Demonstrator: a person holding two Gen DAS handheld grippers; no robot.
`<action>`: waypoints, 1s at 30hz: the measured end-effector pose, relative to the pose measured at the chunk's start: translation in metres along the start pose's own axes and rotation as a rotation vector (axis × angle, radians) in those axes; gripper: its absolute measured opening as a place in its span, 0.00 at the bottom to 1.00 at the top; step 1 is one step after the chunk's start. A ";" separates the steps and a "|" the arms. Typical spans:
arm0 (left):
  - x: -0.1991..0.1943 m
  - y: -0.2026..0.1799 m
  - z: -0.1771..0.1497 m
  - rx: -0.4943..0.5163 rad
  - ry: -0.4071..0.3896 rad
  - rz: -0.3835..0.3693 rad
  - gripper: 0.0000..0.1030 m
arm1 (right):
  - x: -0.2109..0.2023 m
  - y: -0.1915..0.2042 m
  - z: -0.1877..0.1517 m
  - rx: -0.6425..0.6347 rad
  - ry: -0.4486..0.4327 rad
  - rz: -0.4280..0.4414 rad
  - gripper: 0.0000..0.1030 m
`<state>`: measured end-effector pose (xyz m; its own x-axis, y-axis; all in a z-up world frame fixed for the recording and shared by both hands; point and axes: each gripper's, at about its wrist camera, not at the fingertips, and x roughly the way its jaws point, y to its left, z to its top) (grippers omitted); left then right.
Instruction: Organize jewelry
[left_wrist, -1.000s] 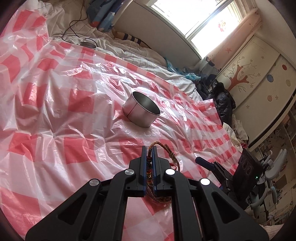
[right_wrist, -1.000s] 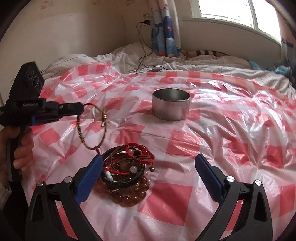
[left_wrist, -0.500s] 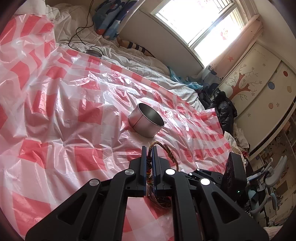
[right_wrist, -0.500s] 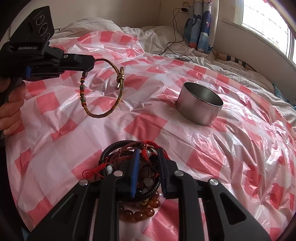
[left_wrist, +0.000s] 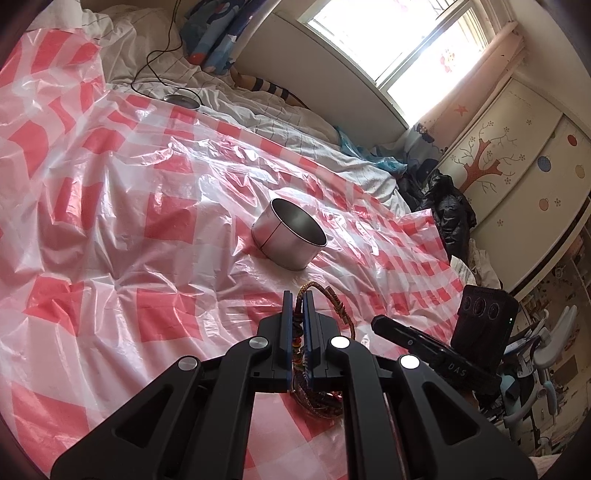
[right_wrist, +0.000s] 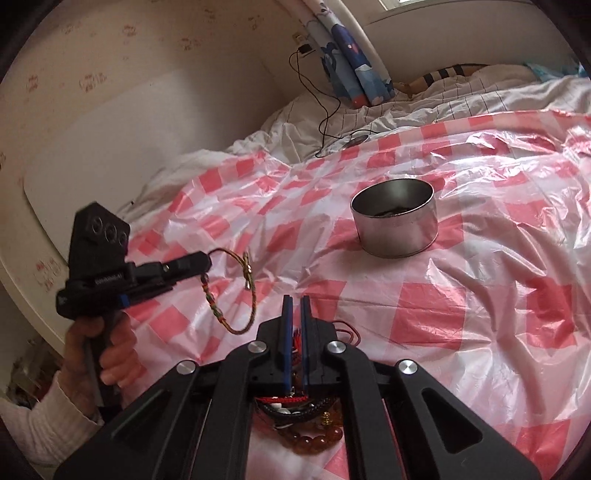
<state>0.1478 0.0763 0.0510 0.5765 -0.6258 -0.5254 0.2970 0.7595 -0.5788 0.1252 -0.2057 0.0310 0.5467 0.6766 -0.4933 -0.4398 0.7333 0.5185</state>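
Around metal tin (right_wrist: 395, 225): bed under slick, wrinkled red-check plastic sheet (right_wrist: 480, 295), window-lit bedroom.

Left gripper (left_wrist: 297, 306) fingers clamped on braided bracelet (right_wrist: 236, 291), airborne short of tin; loop may swing, catch rim.

Right gripper (right_wrist: 294, 306) fingers together on red cord in jewelry pile (right_wrist: 314, 424); tangled strands may drag whole pile.

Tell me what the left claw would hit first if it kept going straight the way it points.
Probably the round metal tin. The left claw, shut on a braided bracelet, points at it over bare checkered plastic sheet. Depth is uncertain; a low path might meet the sheet first.
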 end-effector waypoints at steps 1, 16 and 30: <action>0.003 -0.002 0.000 0.002 0.002 0.000 0.04 | -0.003 -0.005 0.002 0.029 -0.016 0.024 0.04; 0.018 -0.025 -0.001 0.036 0.012 -0.013 0.04 | 0.005 -0.007 -0.017 0.032 0.034 -0.072 0.69; 0.017 -0.016 0.001 0.020 0.008 0.018 0.04 | -0.009 0.051 -0.046 -0.400 0.083 -0.391 0.69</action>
<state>0.1535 0.0539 0.0517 0.5754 -0.6136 -0.5407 0.3021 0.7738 -0.5567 0.0648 -0.1713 0.0300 0.6724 0.3409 -0.6571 -0.4604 0.8877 -0.0106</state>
